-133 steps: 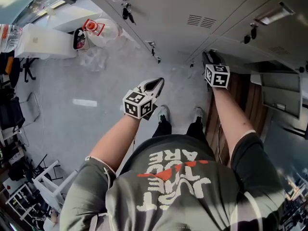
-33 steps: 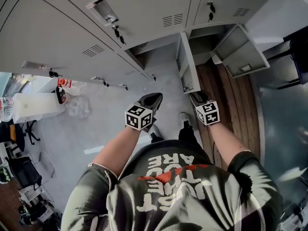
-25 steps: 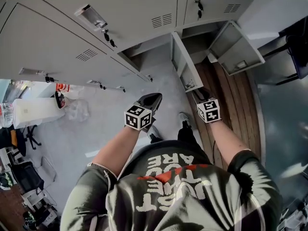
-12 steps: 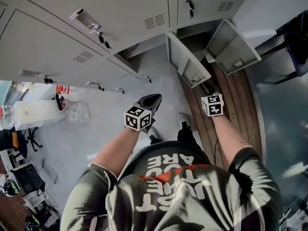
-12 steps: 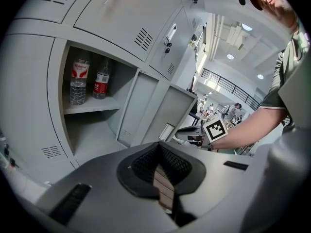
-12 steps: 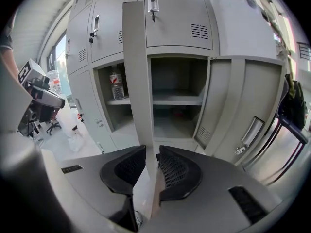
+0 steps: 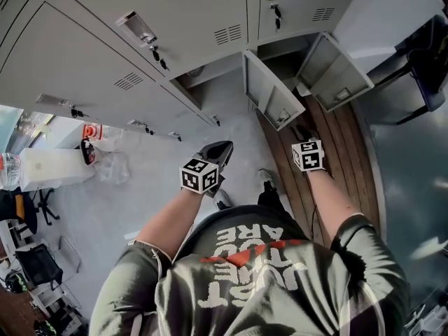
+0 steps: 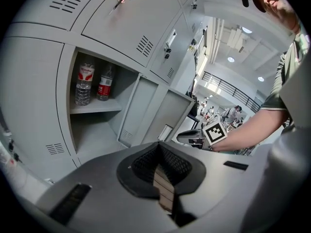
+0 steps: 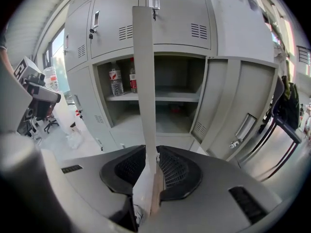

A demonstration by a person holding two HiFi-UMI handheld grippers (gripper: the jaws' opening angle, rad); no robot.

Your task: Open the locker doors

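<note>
**Reporter:** Where is the door (image 9: pixel 144 72)?

**Desk:** Swung well out from its bottom-row locker (image 9: pixel 175 74), standing edge-on toward the person. Its free edge is pinched in the right tool (image 9: pixel 151 171), whose jaws have just been closing on it.

**Reporter:** Why grip the edge?

**Desk:** Probably because the thin sheet gives a firm hold there, and leverage to swing it wider. Behind it the compartment shows two bottles (image 9: pixel 115 80) on a shelf (image 9: pixel 165 95).

**Reporter:** And to the right?

**Desk:** A second door (image 9: pixel 238 113) already hangs open, so this one looks like the step in hand. The upper lockers (image 9: pixel 172 13) are shut.

**Reporter:** The left tool (image 8: pixel 163 176)?

**Desk:** Jaws together, nothing between them. It is held off to the left, likely to stay clear of the swing.
</note>
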